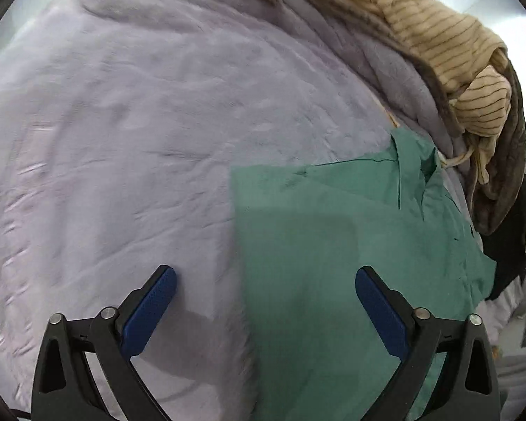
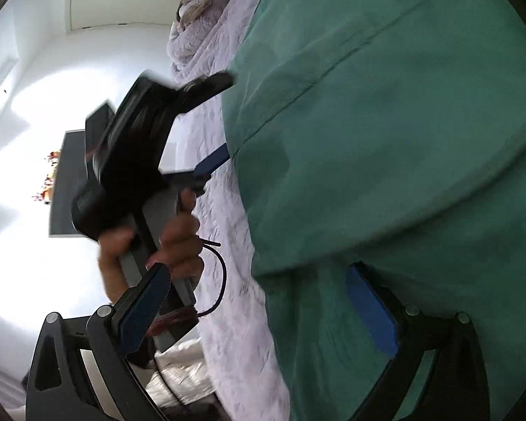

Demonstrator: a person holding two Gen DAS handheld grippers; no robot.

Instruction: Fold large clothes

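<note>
Green shirt [image 1: 350, 245]: lies spread flat on the lilac blanket [image 1: 140, 140], toward the right and near side in the left wrist view; its collar points to the far right, its left edge runs straight.
Blanket: fuzzy, lilac, covers almost the whole surface under the shirt; bunched into folds at the far right.
Pile of clothes: a tan striped garment [image 1: 445, 45] sits on a brown fleecy piece [image 1: 508, 175] at the far right edge, just beyond the shirt's collar; something black [image 1: 512, 245] lies just below it.
Left gripper [image 1: 264, 293]: hangs over the shirt's left edge, jaws wide apart, nothing between the blue pads; one pad over the blanket, the other over the shirt. Whether they touch the cloth I cannot tell.
Right gripper [image 2: 259, 298]: jaws wide apart, no cloth pinched; the right pad [image 2: 368, 308] sits close against a fold of the shirt [image 2: 385, 140], the left pad is clear of it.
Hand [image 2: 179, 242]: grasps the handle of the left gripper [image 2: 210, 122], seen blurred at the shirt's edge in the right wrist view.
Room: pale wall [image 2: 35, 70] behind, a dark panel [image 2: 66, 189] on it.
</note>
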